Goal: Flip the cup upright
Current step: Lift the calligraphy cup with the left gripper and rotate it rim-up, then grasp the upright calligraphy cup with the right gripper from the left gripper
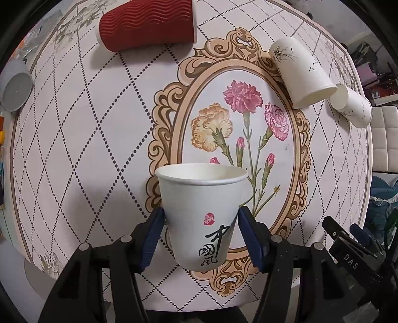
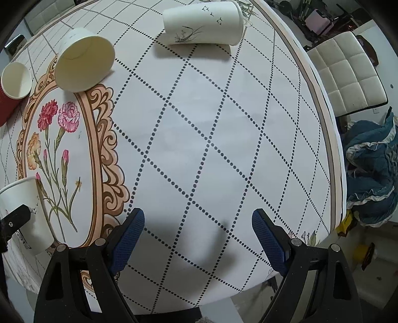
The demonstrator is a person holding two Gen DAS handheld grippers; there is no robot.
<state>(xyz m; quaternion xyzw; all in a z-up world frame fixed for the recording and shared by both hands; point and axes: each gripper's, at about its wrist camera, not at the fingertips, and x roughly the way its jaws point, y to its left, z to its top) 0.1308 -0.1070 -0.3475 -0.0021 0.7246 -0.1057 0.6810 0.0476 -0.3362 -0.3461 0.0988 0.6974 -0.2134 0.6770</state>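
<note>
My left gripper (image 1: 200,218) is shut on a white paper cup (image 1: 201,211) with black calligraphy and a red stamp. The cup is upright with its mouth up, held over the flowered tablecloth (image 1: 99,154). The same cup shows at the left edge of the right wrist view (image 2: 22,206). My right gripper (image 2: 198,218) is open and empty above the dotted cloth near the table's front edge. It also shows at the lower right of the left wrist view (image 1: 348,238).
A red ribbed cup (image 1: 146,23) lies on its side at the back. Two white cups (image 1: 301,72) (image 1: 353,105) lie on their sides at the right. A grey cup (image 1: 16,84) lies at the left edge. A white chair (image 2: 348,74) stands beyond the table's right edge.
</note>
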